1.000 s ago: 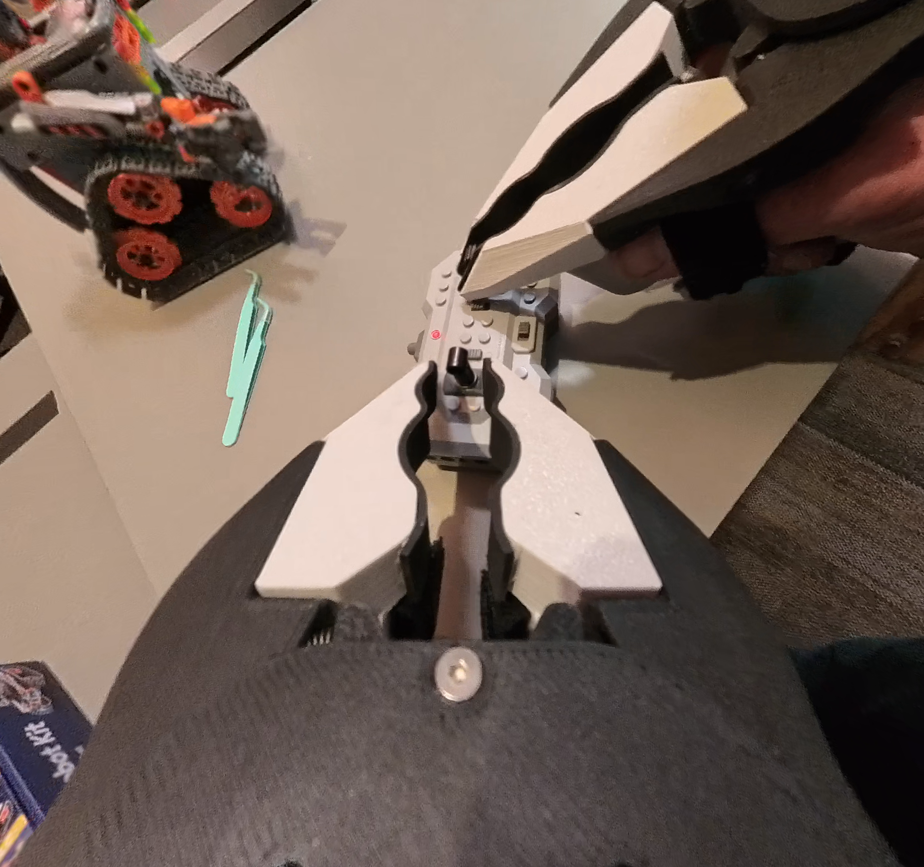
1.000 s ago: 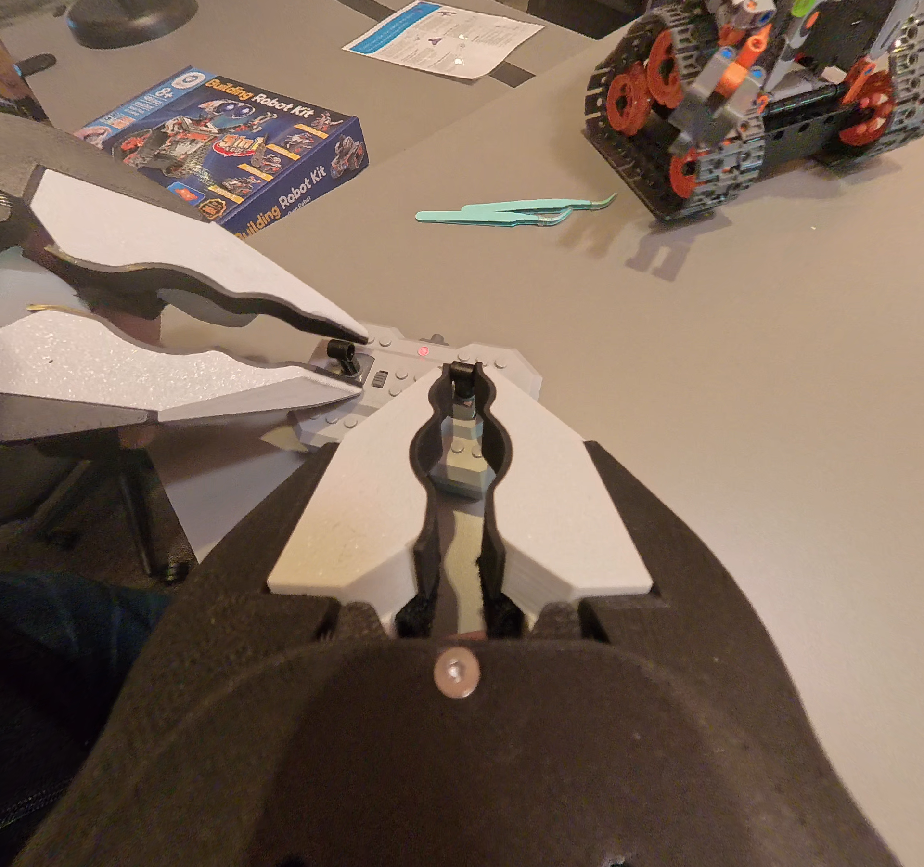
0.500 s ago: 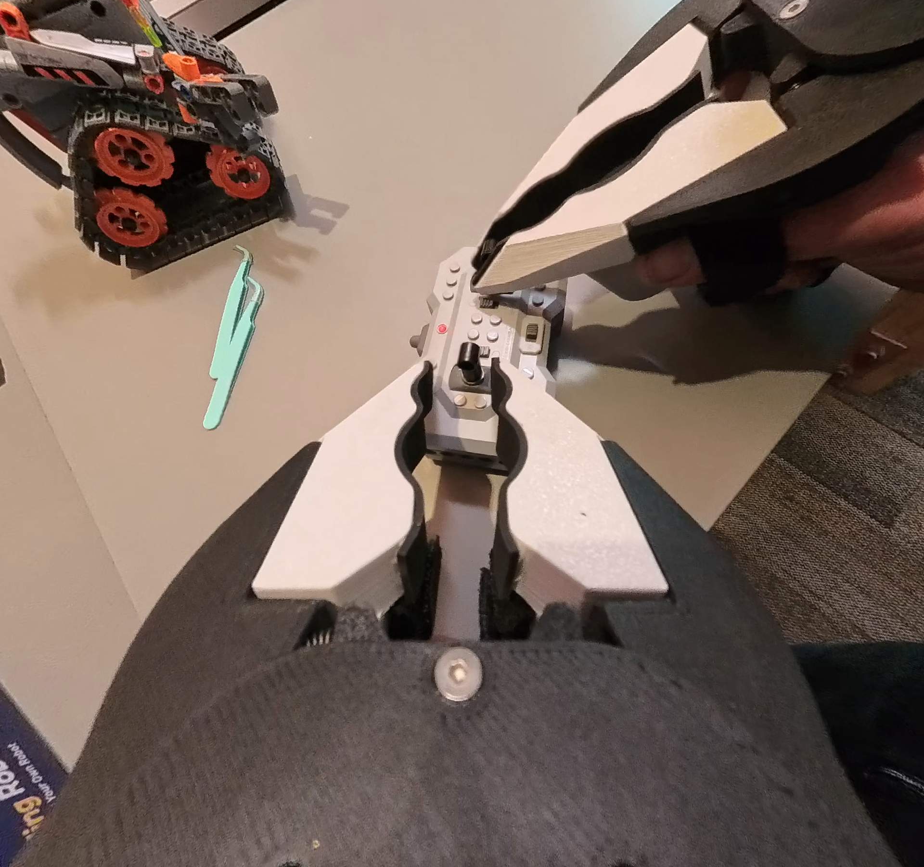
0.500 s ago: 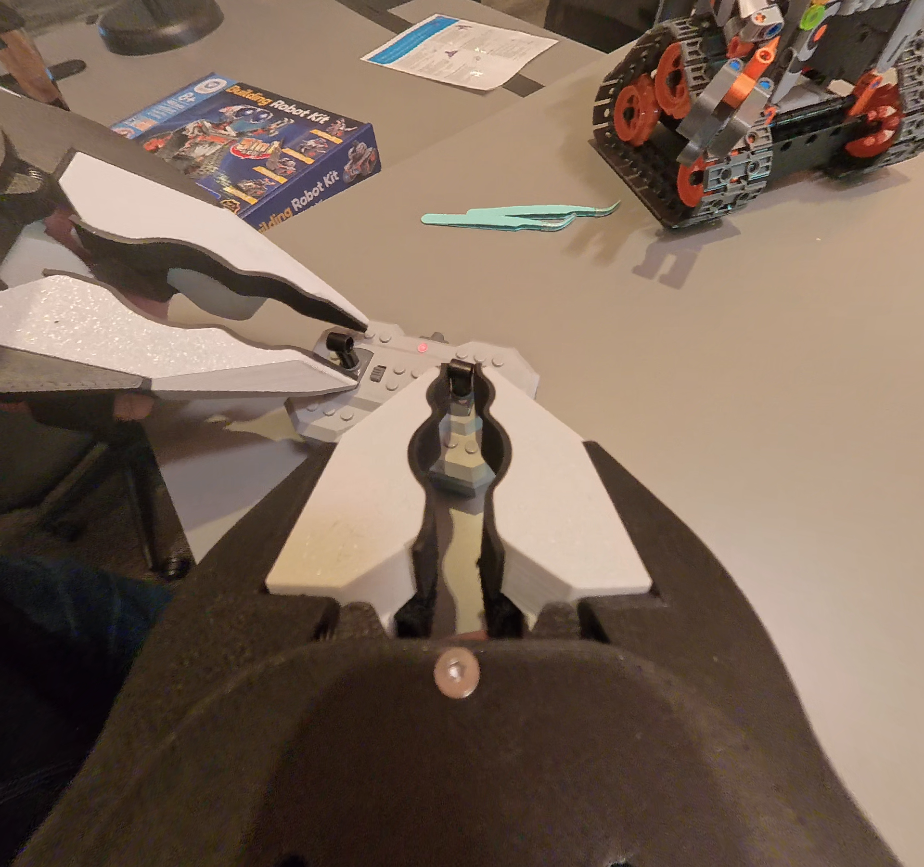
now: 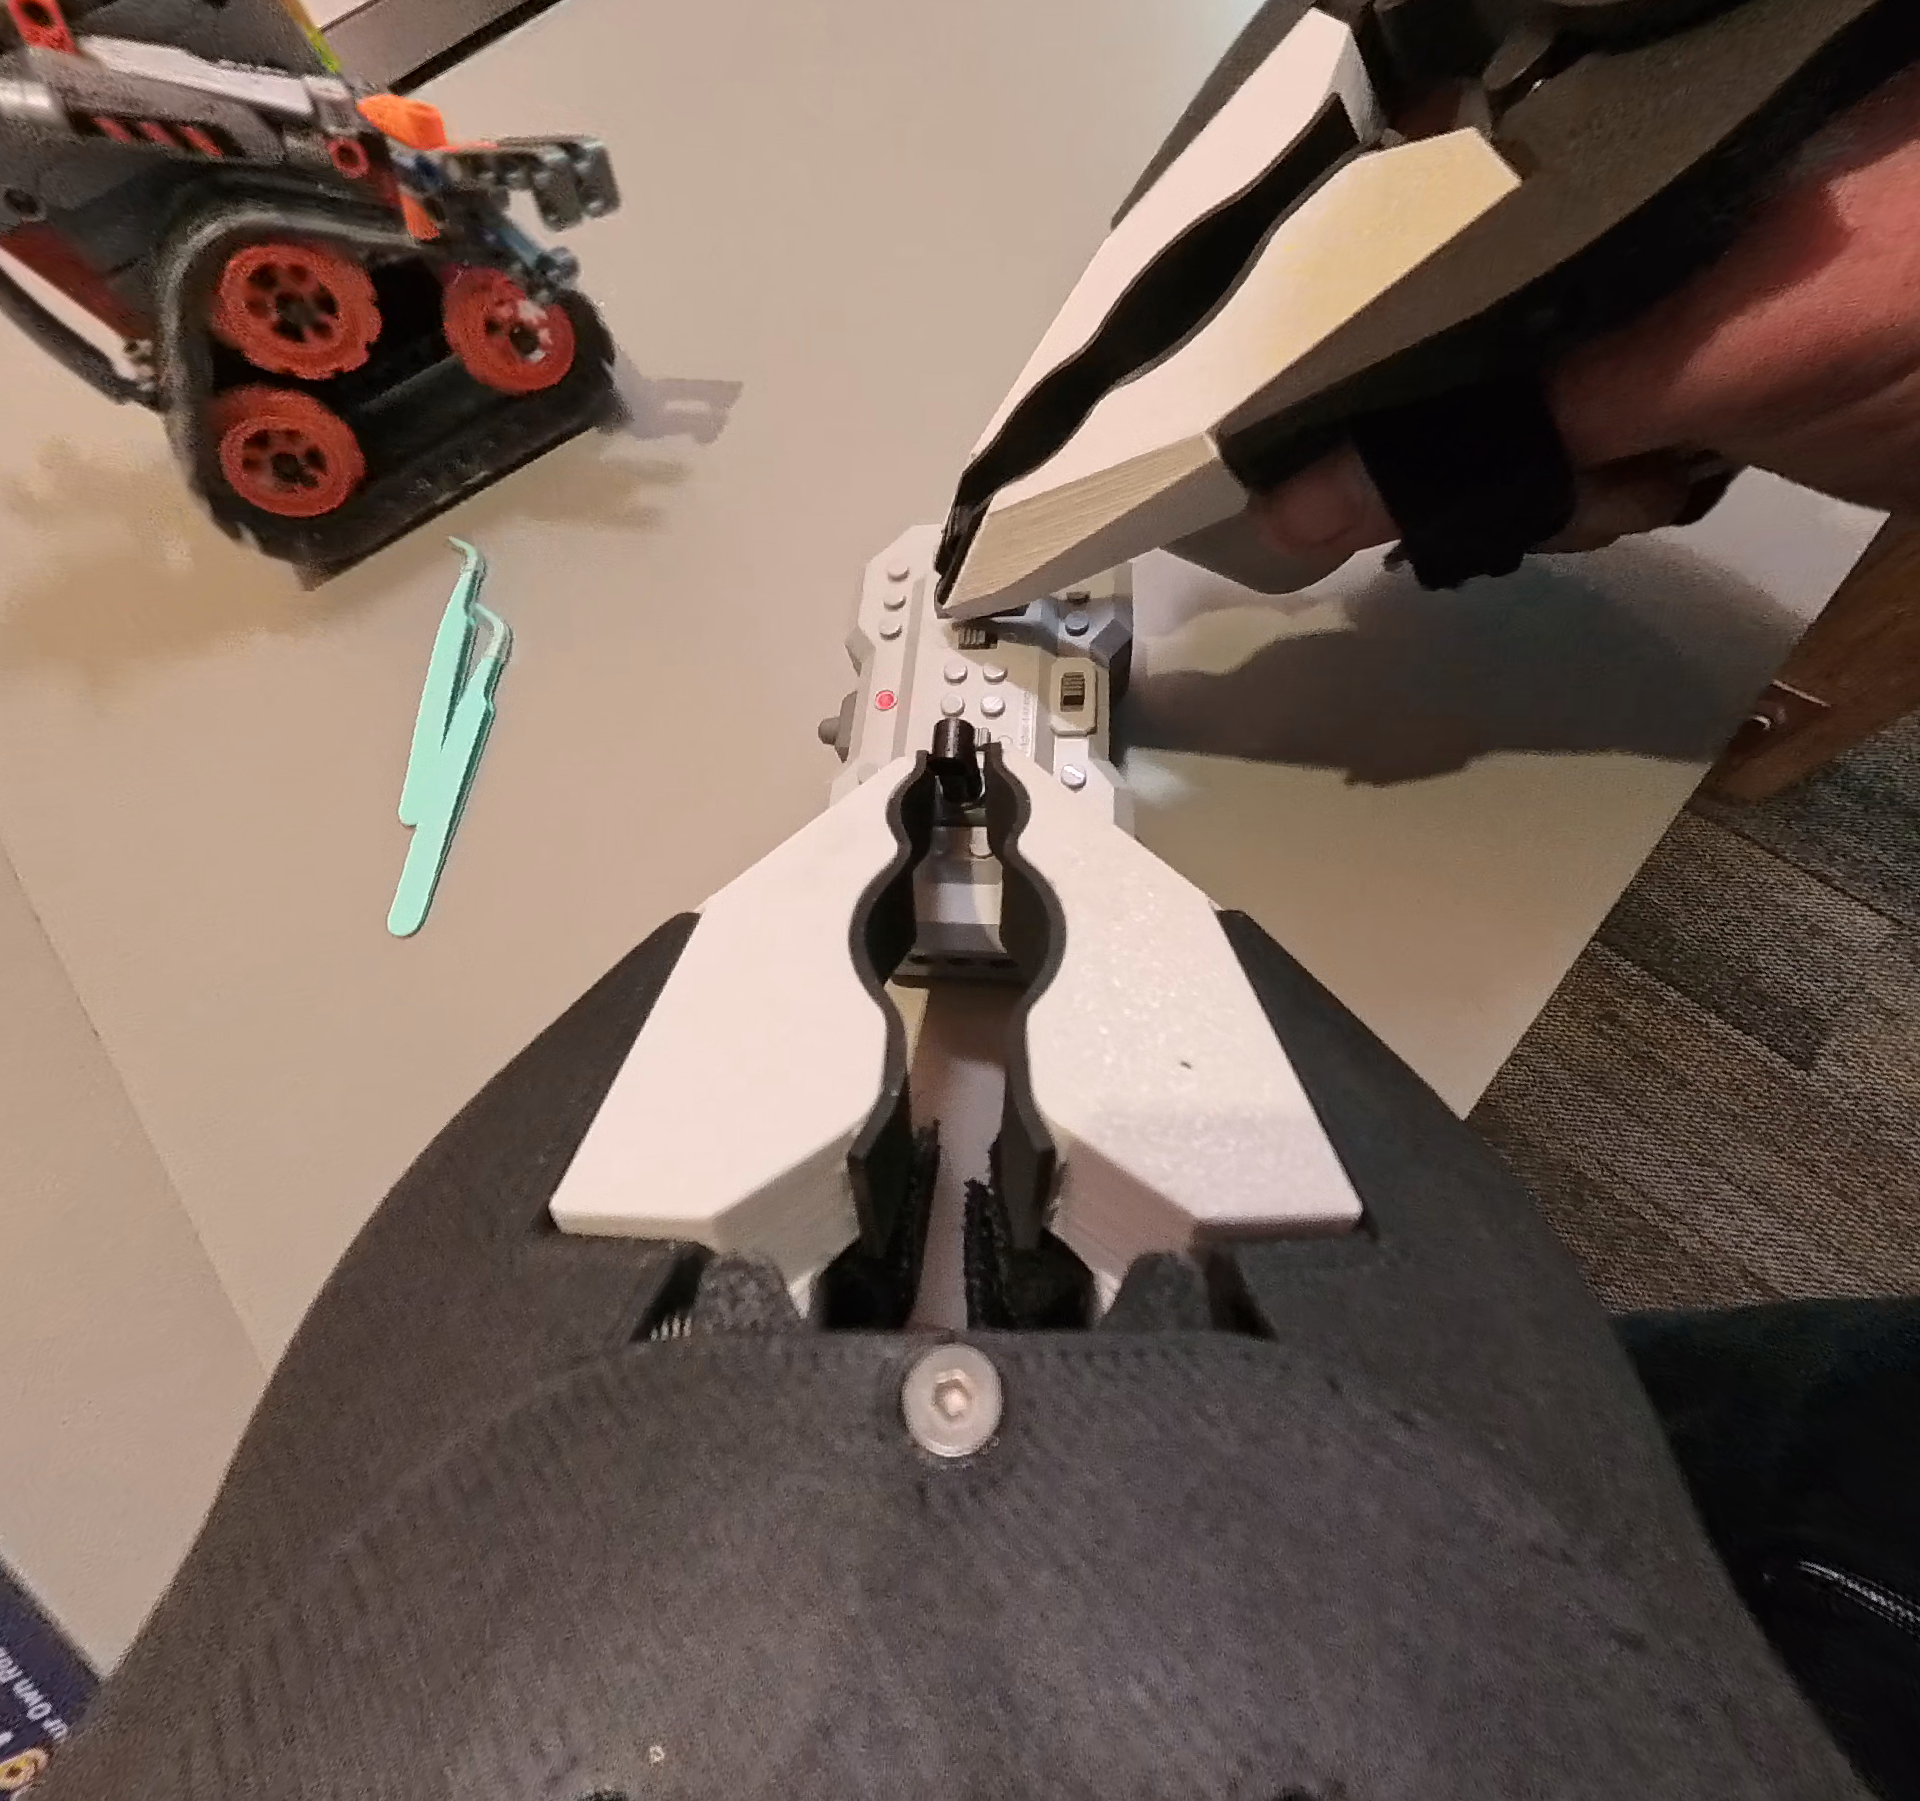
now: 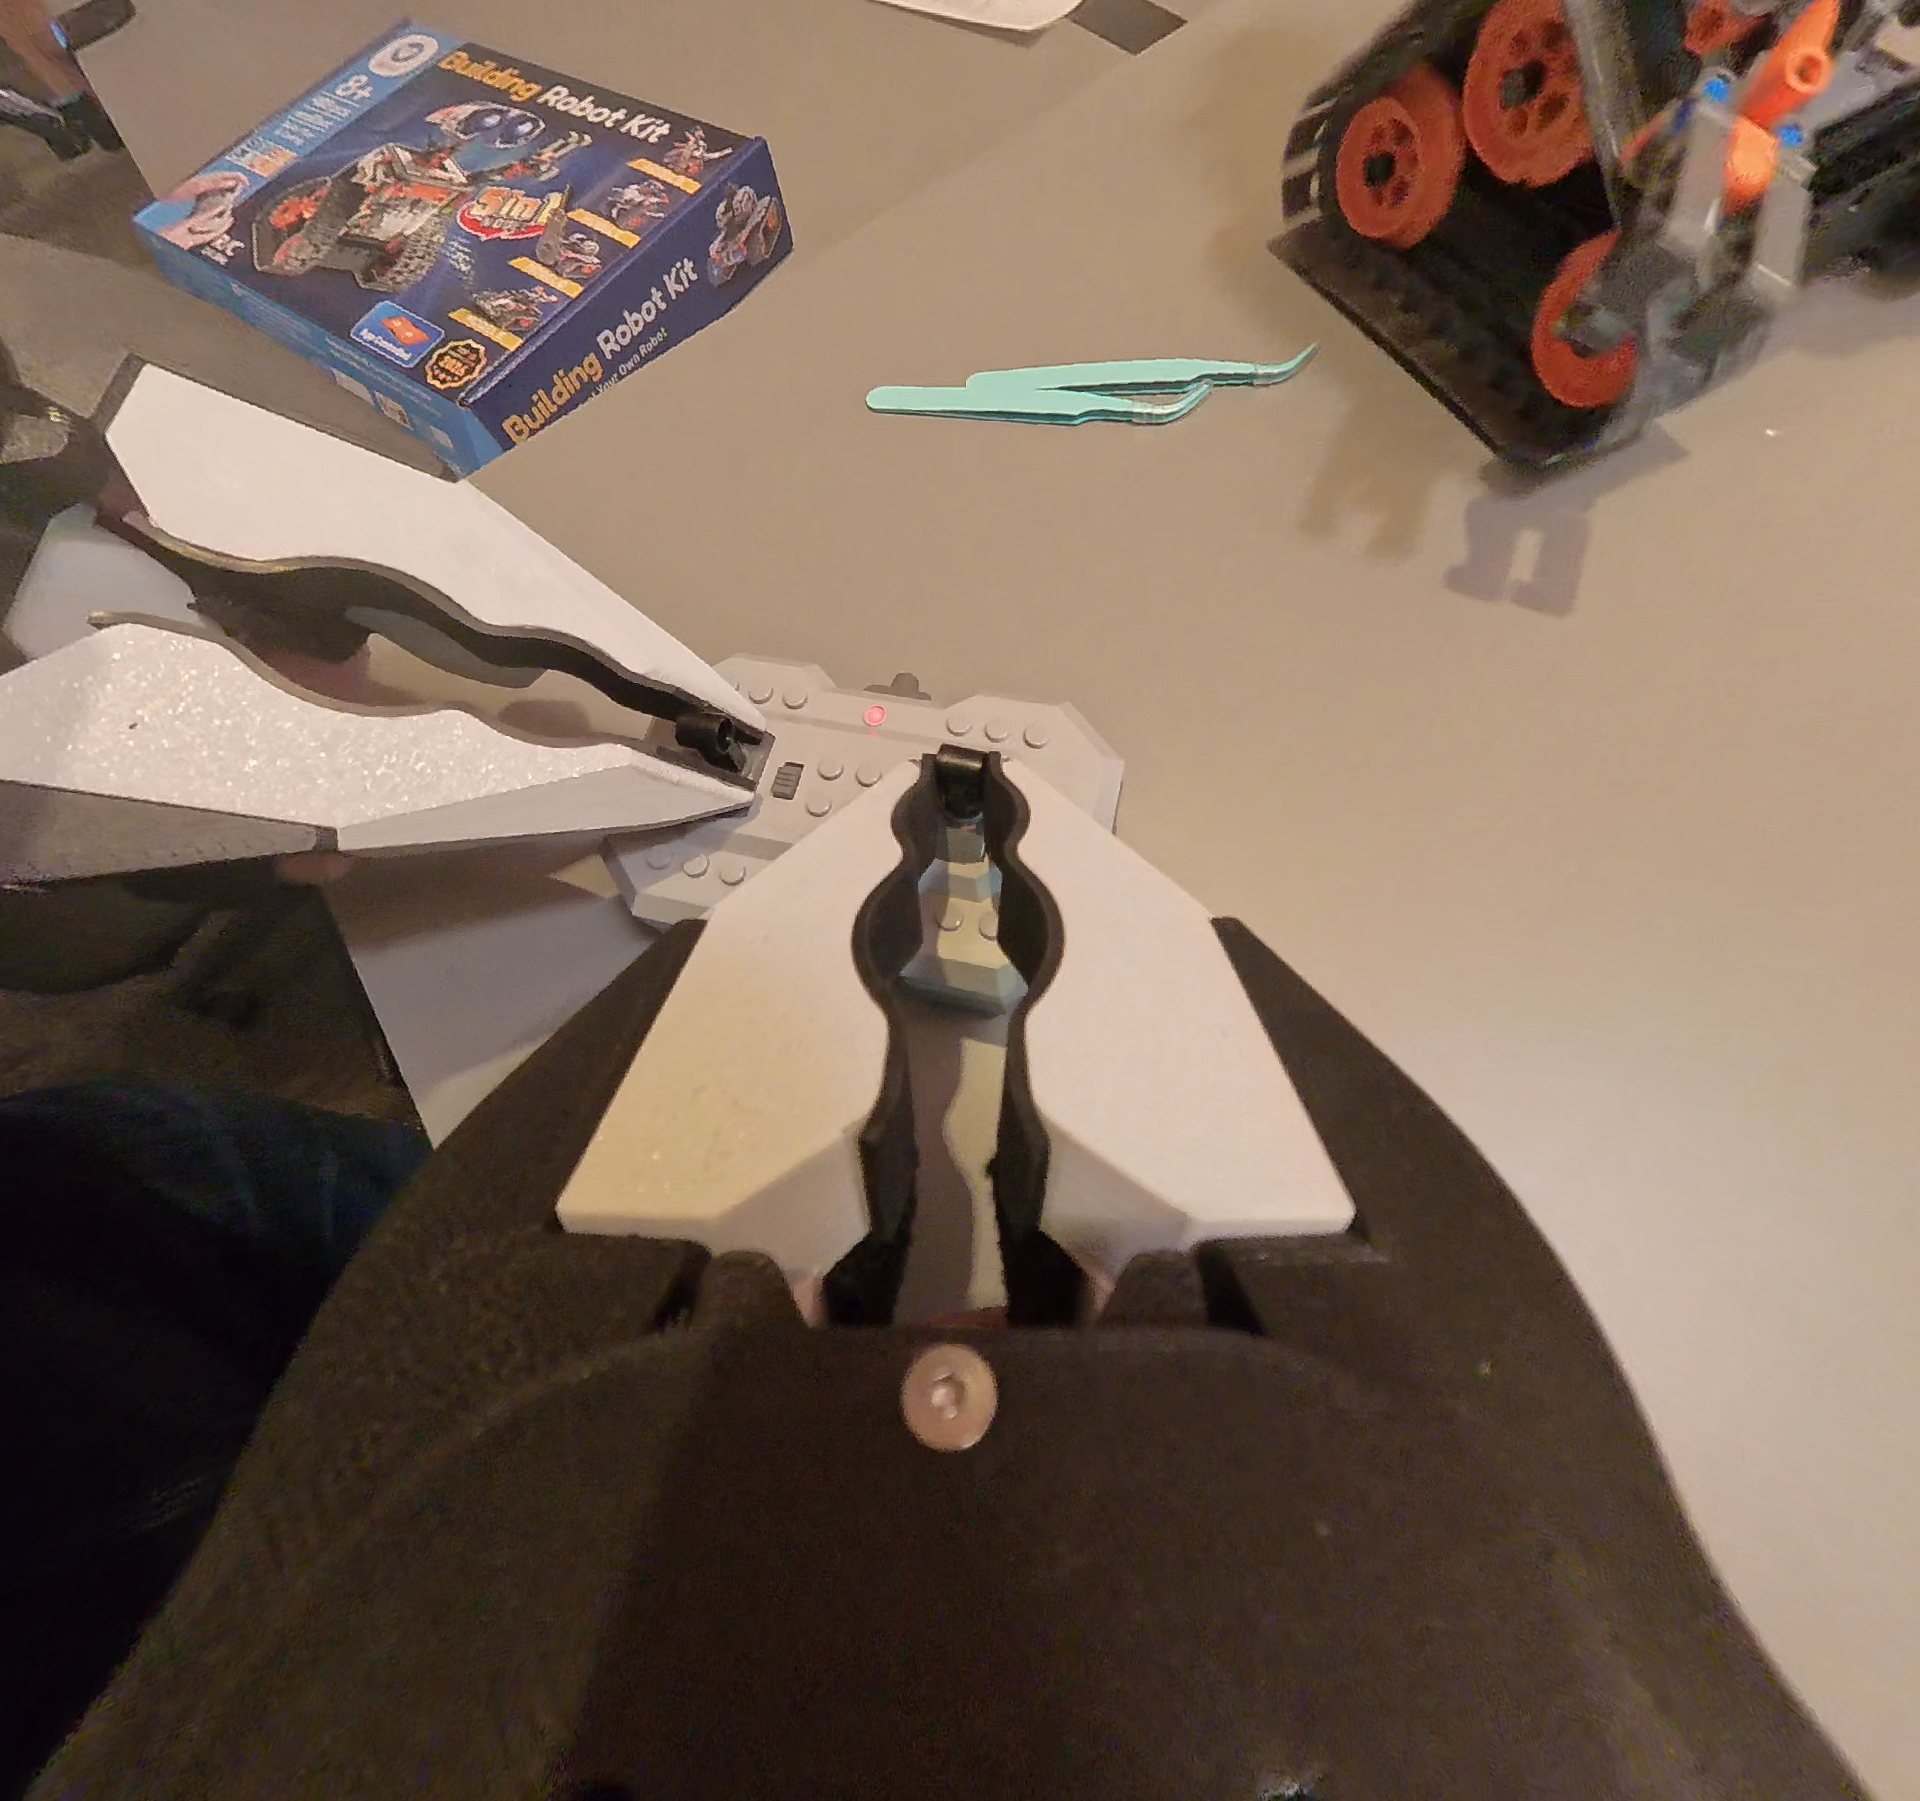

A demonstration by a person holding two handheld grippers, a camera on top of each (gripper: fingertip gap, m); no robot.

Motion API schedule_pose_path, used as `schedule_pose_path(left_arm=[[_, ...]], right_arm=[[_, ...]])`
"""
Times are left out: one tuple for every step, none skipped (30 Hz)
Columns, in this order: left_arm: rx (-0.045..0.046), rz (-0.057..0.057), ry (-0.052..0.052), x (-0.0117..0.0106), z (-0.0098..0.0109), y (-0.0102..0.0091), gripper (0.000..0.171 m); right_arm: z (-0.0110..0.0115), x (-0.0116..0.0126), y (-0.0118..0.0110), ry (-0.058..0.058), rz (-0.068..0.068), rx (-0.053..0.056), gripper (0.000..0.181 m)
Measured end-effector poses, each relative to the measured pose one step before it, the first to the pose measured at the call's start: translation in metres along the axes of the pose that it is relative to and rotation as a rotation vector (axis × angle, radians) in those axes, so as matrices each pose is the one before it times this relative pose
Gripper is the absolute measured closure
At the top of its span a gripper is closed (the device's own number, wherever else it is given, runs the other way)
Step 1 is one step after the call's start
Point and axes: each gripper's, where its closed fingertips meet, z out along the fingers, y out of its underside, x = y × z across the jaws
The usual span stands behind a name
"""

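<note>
Tracked toy robot (image 6: pixel 1621 193) now blurs, nearer the desk's (image 6: pixel 1351 816) far edge. Left gripper (image 5: pixel 961 764) pinches one black stick of the grey controller (image 6: pixel 883 764) at the near edge; right gripper (image 6: pixel 961 775) is nearly closed on the other stick. Small, even tilts seem wise; teal tweezers (image 5: pixel 447 733) lie apart.

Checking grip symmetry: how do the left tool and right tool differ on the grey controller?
The left tool pinches the left stick, at the grey controller's end nearer the blue box. The right tool pinches the right stick, nearer the tracked model. They point in different directions, meeting at an angle. Both are shut on a black stick.
</note>
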Motion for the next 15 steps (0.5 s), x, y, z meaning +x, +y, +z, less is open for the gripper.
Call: schedule_pose_path(left_arm=[[0.0003,-0.0048,0.002,-0.00002,0.00013,-0.00002,0.164],[0.00096,-0.0013,0.0001,0.00003,0.00008,-0.00001,0.164],[0.00043,0.0049,-0.0022,-0.00001,-0.00003,0.0,0.164],[-0.00118,0.0041,-0.0028,-0.00026,0.00011,-0.00002,0.164],[-0.00295,-0.0056,-0.0029,-0.00098,0.0003,0.00036,0.164],[0.0012,-0.0127,0.0021,-0.00087,0.00011,0.00001,0.163],[0.00224,-0.0151,0.0035,-0.00114,0.00004,-0.00012,0.163],[0.00121,-0.0171,0.0009,-0.00176,0.00017,0.00038,0.162],[0.00037,-0.0178,0.0037,-0.00126,0.00028,0.00021,0.162],[0.00024,-0.0142,0.0061,-0.00063,0.00007,-0.00011,0.161],[0.00058,-0.0149,0.0034,-0.0008,0.00015,-0.00001,0.162],[0.00297,-0.0174,0.007,-0.00026,0.00015,-0.00028,0.162],[0.00234,-0.0176,0.009,0.00016,0.0003,-0.00026,0.163],[0.00083,-0.0165,0.007,0.00016,0.00023,-0.00035,0.164],[0.0009,-0.0308,0.0108,-0.00001,0.00023,-0.00036,0.164]], right_arm=[[0.00003,0.0001,0.00003,-0.003,-0.0041,0.0018,0.176],[-0.00014,0.0001,0.00006,-0.0068,0.0106,0.0016,0.176],[0.00009,0.00004,-0.00028,-0.003,0.0068,0.0061,0.175],[0.00018,-0.00038,-0.0004,0.0002,-0.0099,0.0142,0.175],[-0.00013,-0.00049,0.00032,-0.0002,-0.0154,0.018,0.175],[-0.00087,-0.00015,0.00021,-0.0036,0.0101,0.0158,0.175],[-0.00121,-0.00017,-0.00016,-0.0066,0.0182,0.0122,0.174],[-0.00131,-0.00064,-0.00074,-0.0029,-0.0049,0.0165,0.175],[-0.00082,-0.00086,0.00049,0.0014,-0.0231,0.0065,0.174],[-0.00061,-0.00086,0.00035,0.0003,-0.0187,0.0018,0.174],[-0.00049,-0.00082,0.00024,-0.0048,-0.0092,0.0013,0.174],[-0.00071,-0.00031,0.00058,-0.0046,-0.0039,0.0028,0.174],[-0.0009,-0.00017,0.00062,-0.0019,-0.0037,0.0036,0.174],[-0.00104,-0.00034,0.00045,0.0016,-0.0129,0.0051,0.174],[-0.00089,-0.00011,0.00062,0.0042,-0.0121,0.0057,0.175]])
